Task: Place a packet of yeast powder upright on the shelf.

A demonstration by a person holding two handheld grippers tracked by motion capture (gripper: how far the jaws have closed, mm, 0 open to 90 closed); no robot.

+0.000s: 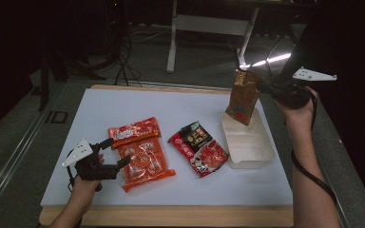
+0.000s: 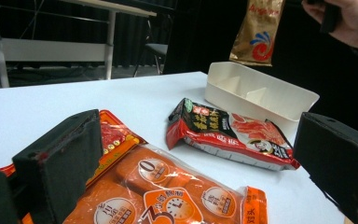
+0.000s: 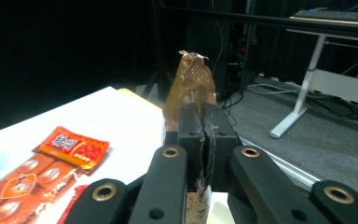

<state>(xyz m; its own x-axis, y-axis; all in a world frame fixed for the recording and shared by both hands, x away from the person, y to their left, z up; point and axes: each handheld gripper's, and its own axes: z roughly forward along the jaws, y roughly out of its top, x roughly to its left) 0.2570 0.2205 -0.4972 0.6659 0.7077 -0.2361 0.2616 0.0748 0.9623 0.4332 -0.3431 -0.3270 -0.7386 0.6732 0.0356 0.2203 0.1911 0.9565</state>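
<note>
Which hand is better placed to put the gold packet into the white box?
Right. The right gripper is shut on the gold packet, hanging above the white box. The left gripper is open by the orange packet.

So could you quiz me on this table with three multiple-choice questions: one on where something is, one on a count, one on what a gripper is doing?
1. Where is the gold packet?
A. flat on the table
B. held above the white tray
C. under the orange pack

2. How many snack packets lie flat on the white table?
A. three
B. one
C. five

3. How do the left gripper's jaws stand?
A. shut on the tray
B. shut on the gold packet
C. open

Answers: 1 B, it hangs from the right gripper over the tray. 2 A, two orange, one red-and-black. 3 C, the jaws stand wide apart, holding nothing.
</note>
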